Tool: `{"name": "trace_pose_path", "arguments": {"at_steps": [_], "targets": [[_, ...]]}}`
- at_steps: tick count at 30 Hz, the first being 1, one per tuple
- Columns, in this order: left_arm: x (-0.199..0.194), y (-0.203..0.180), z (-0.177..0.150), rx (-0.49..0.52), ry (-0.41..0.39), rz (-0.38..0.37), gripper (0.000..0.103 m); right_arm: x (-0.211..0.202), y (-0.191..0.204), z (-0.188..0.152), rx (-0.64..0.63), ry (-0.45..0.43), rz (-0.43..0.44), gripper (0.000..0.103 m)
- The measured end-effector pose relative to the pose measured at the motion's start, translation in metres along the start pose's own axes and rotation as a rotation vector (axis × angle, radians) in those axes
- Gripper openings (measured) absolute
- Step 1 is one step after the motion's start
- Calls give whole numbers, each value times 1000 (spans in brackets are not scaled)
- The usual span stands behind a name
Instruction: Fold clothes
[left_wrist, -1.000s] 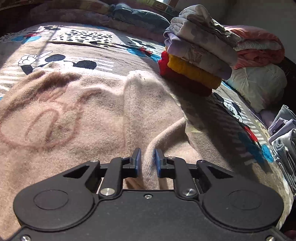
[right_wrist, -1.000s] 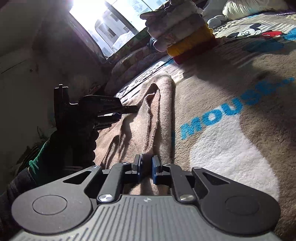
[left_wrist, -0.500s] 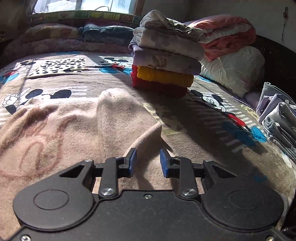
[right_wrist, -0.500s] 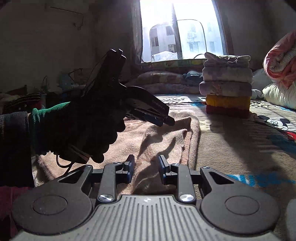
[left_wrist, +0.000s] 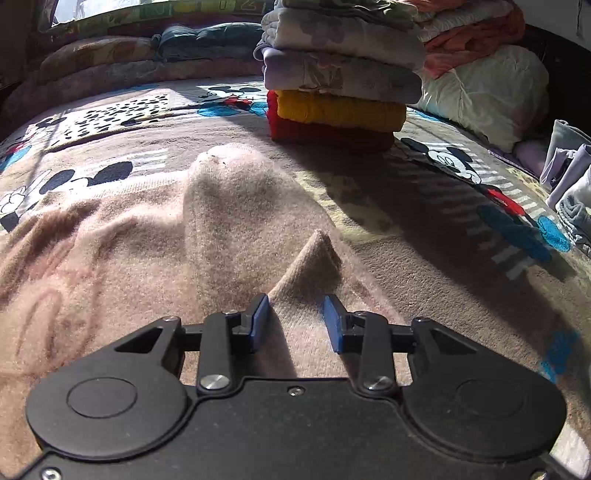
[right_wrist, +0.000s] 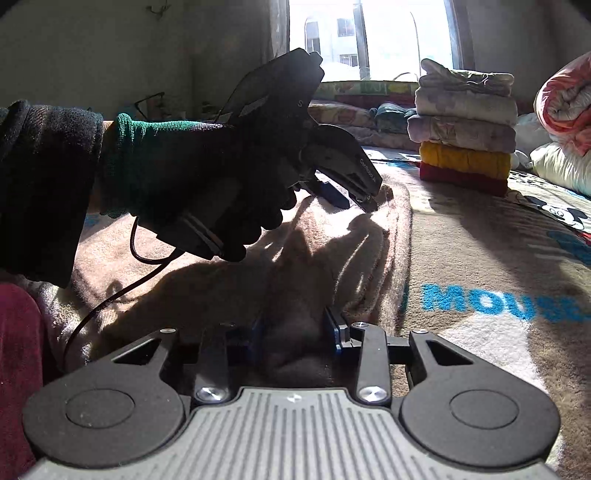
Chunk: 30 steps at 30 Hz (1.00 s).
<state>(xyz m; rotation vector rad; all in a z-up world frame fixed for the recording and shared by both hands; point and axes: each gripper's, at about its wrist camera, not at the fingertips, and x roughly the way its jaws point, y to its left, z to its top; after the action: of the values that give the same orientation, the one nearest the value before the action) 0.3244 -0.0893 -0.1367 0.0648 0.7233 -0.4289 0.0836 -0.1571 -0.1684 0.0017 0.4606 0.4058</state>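
From my left wrist camera I see the pink sweater (left_wrist: 122, 251) spread across the left and middle of the bed (left_wrist: 424, 280), on the cartoon-print blanket, with one sleeve folded inward so that it forms a ridge running away from me and a small peak of cloth just ahead of the tool. My left gripper (left_wrist: 295, 321) hovers low over that fold with its blue fingers (left_wrist: 258, 323) spread apart, cloth lying between them but not pinched. Beyond, toward the right, a stack (left_wrist: 340, 74) of folded clothes sits on the bed, red at the bottom, yellow above it, pale printed pieces on top; a white pillow (left_wrist: 484, 92) lies just right of it and a few grey garments (left_wrist: 572, 184) sit at the far right edge. In the right wrist view, a gloved hand (right_wrist: 207, 177) with a green cuff holds the left tool at the left of the picture, its tips just above the sweater's folded edge, a black cable (right_wrist: 122, 284) trailing from it. My right gripper (right_wrist: 295, 339) is low on the sweater's near end, fingers (right_wrist: 338, 328) released and wide, a hump of shadowed fabric bulging between them. To the right the blanket shows blue lettering (right_wrist: 498, 299), and the stack stands farther back before the bright window (right_wrist: 369, 37).
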Motion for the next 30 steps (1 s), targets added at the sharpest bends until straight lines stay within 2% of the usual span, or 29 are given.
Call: {"name": "trace_pose_path", "arguments": {"at_steps": [1,2,3,7,11,14,16,19,24,26,30], "targets": [[-7,-1,1,-14,-5,8,44,-2,0,0,3,-5,5,39],[-18,2,-2,-59,-38,4,62,-4,-1,0,5,-10,9,41],[-31,4,-8,-96,-77,15,70,-6,-1,1,11,-16,11,41],[-80,17,-40,-222,-155,11,70,-28,0,4,26,-41,-2,41],[-126,37,-84,-354,-192,11,72,-57,10,4,2,-71,1,41],[-159,54,-117,-443,-215,17,75,-73,23,6,-36,-89,74,44],[-177,64,-136,-509,-231,25,78,-76,31,7,-40,-72,142,53],[-209,79,-166,-612,-268,45,81,-76,48,7,-40,-45,215,53],[-241,111,-195,-735,-285,124,82,-82,71,8,-36,-29,279,53],[-252,129,-210,-840,-296,144,82,-84,79,7,-32,-18,303,53],[-265,152,-225,-971,-290,166,82,-85,86,10,-32,-8,340,54]]}}
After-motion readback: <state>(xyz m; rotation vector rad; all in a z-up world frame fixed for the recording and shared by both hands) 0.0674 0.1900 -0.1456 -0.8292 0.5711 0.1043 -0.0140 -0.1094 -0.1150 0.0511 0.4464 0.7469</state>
